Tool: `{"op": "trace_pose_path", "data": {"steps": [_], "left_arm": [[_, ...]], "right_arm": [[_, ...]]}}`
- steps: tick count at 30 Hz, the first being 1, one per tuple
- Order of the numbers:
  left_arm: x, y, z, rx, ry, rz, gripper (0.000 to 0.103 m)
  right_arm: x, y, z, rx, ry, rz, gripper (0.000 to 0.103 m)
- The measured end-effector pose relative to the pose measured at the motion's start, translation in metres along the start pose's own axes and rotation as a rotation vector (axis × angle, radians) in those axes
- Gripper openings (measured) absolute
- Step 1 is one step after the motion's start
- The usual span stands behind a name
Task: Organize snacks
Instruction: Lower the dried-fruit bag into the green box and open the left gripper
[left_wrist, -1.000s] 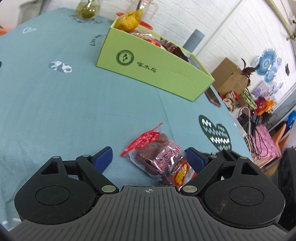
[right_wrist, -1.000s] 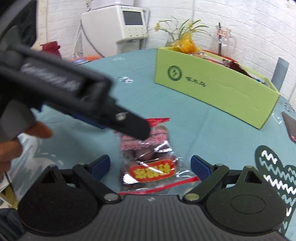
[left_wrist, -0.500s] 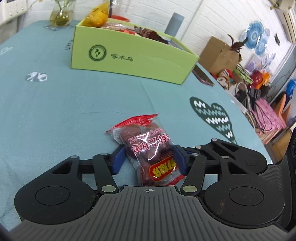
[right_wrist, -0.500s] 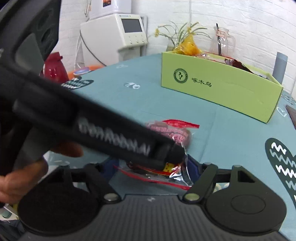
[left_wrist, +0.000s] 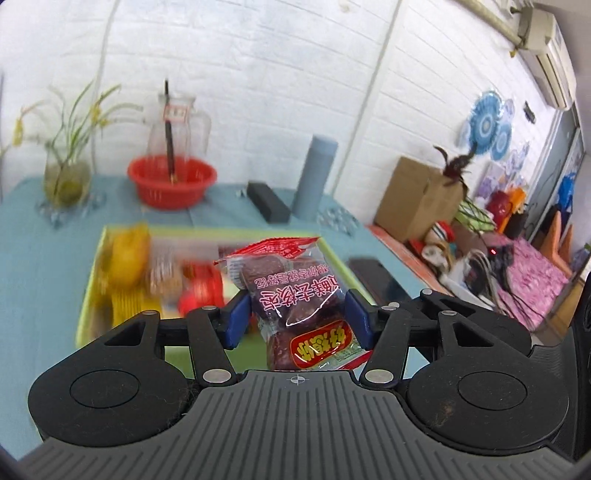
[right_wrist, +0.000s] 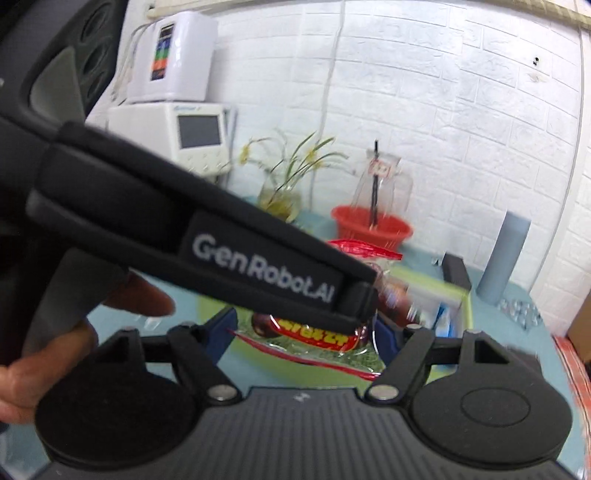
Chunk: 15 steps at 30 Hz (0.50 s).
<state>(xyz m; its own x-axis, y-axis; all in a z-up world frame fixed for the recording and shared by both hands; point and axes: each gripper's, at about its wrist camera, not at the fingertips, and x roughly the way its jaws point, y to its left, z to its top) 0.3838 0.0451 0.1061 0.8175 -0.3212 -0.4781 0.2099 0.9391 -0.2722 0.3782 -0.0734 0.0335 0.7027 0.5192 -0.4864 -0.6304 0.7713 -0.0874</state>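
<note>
My left gripper (left_wrist: 297, 317) is shut on a clear snack packet of dark red dates (left_wrist: 295, 291) with a red and yellow label, held in the air above the green box (left_wrist: 88, 295). The box holds yellow, red and brown snacks, blurred. In the right wrist view the left gripper's black body (right_wrist: 221, 251) crosses the frame and hides much of the packet (right_wrist: 317, 332), which hangs over the green box (right_wrist: 463, 295). My right gripper (right_wrist: 304, 336) is open, its blue pads either side of the packet, not touching it that I can tell.
On the teal tablecloth behind the box stand a red basket (left_wrist: 171, 181) with a glass jug, a plant vase (left_wrist: 66, 177), a grey-blue cylinder (left_wrist: 314, 177) and a black case (left_wrist: 267, 201). A phone (left_wrist: 376, 277) lies right of the box. Cardboard boxes and clutter sit far right.
My left gripper closed on the date packet, lifted it off the tablecloth and carried it forward over the green box. The right gripper followed behind, still open.
</note>
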Motion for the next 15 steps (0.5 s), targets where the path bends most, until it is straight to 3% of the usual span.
{"op": "trace_pose_path", "data": {"steps": [4,8,10,15], "left_arm": [[0.051,0.03,0.03,-0.025,0.039,0.027,0.039],[0.099,0.061,0.021,-0.078,0.137,0.033,0.044],[0.104,0.064,0.012,-0.059,0.119,0.026,0.053],[0.078,0.052,0.016,-0.046,0.049,0.003,0.073]], "right_arm": [[0.061,-0.027,0.02,0.031,0.054,0.047,0.076],[0.105,-0.037,0.004,0.049,0.121,0.076,0.084],[0.112,-0.034,-0.003,-0.01,0.104,0.054,0.087],[0.09,-0.034,0.003,0.002,0.063,0.015,0.093]]}}
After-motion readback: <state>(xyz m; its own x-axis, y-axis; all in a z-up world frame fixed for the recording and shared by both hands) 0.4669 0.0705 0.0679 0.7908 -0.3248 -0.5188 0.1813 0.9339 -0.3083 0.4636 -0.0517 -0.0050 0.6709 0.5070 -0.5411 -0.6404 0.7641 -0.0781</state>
